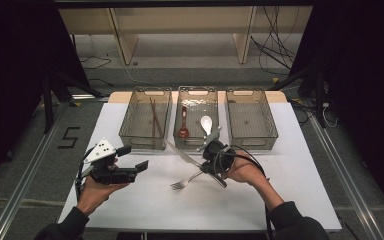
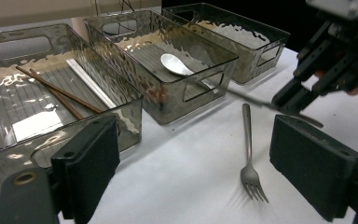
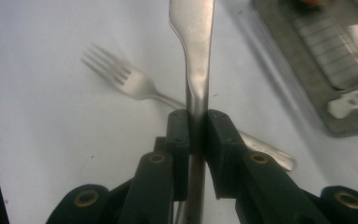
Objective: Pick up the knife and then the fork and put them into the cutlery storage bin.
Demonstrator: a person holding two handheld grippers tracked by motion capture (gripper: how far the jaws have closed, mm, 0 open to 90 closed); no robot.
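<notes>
My right gripper [image 1: 208, 159] is shut on a table knife [image 1: 179, 151], held above the white table [image 1: 145, 207] in front of the middle bin. In the right gripper view its pads [image 3: 216, 133] pinch the knife [image 3: 196, 56] near the handle, and the blade points away from the camera. A steel fork [image 1: 182, 183] lies on the table just under that gripper, also seen as the fork [image 3: 126, 79] and the fork [image 2: 248, 149]. My left gripper [image 1: 134, 158] hovers at the table's left with its jaws wide open and nothing between them [image 2: 203, 163].
Three clear bins stand in a row at the back. The left bin [image 1: 142, 141] holds chopsticks [image 1: 153, 117]. The middle bin [image 1: 196, 142] holds a red spoon [image 1: 183, 126] and a white spoon [image 1: 206, 123]. The right bin [image 1: 252, 120] has nothing in it.
</notes>
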